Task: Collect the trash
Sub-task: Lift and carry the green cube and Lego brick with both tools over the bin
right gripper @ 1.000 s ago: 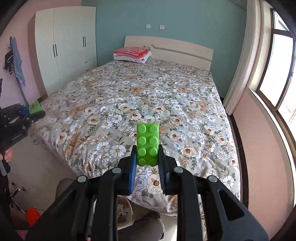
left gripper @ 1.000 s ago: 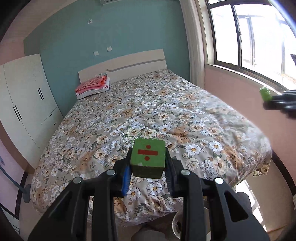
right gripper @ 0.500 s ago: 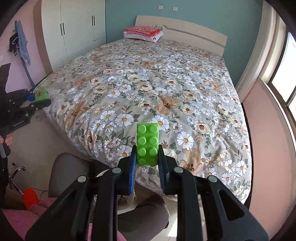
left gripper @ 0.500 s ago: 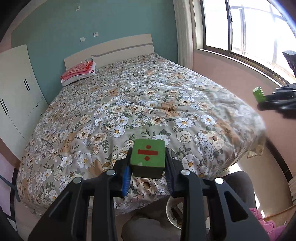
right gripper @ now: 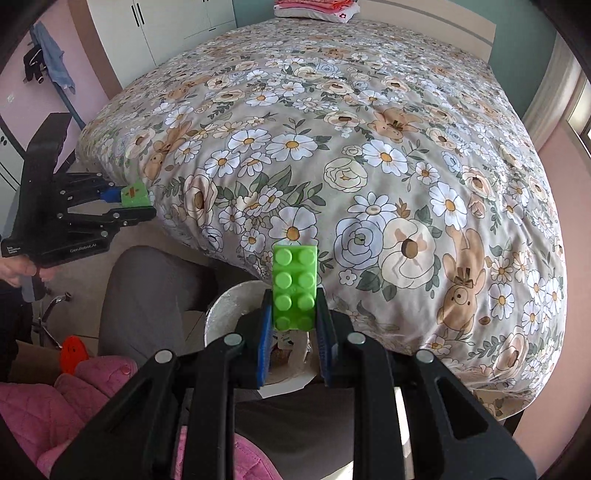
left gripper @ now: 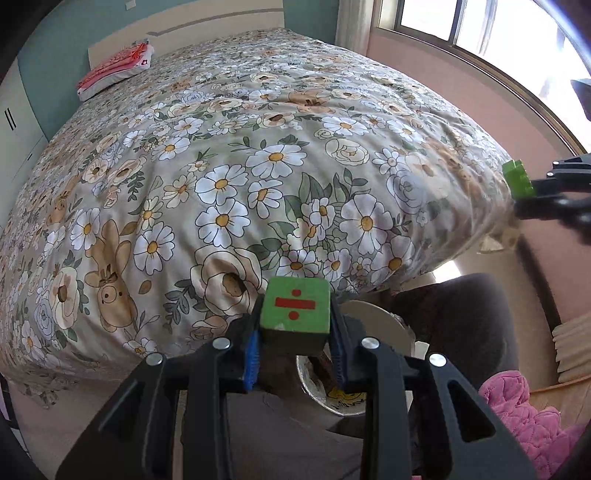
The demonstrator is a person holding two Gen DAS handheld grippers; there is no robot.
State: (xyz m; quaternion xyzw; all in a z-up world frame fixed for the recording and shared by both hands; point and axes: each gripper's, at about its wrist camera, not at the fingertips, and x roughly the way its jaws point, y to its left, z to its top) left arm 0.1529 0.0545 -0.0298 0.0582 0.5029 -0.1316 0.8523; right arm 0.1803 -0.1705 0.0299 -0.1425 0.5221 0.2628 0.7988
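Left gripper point(left gripper: 295, 350) is clamped on a green cube point(left gripper: 294, 309) with a red division sign on its face; blue pads press both sides. Right gripper point(right gripper: 293, 334) is clamped on a green studded brick point(right gripper: 294, 291), long axis pointing away from the camera, lower end between the pads. Both are held in the air at the foot of the bed point(right gripper: 332, 147), above the person's lap.

Around: floral quilt with bears and daisies covers the bed, bulging toward both cameras. A white-rimmed bin point(right gripper: 236, 299) sits between the grey-trousered knees point(right gripper: 147, 295), partly hidden behind each gripper's fingers; the left view shows its inside point(left gripper: 321, 384) with some paper or wrapper bits, too hidden to name. Pink quilted fabric point(right gripper: 44, 406) lies at the lower edge in both views. The gripper bodies block most of the bin mouth in both views.

Only in the right view: the left gripper from the side point(right gripper: 122, 206) with the cube, a hand point(right gripper: 18, 266) on its handle, an orange-red object point(right gripper: 74, 354) on the floor, a white wardrobe point(right gripper: 166, 33), and clothes hanging on the pink wall point(right gripper: 48, 66).

Only in the left view: the window point(left gripper: 498, 48), the right gripper at the right edge point(left gripper: 532, 195) with the brick, blurred, and red-pink folded bedding point(left gripper: 114, 70) by the headboard.
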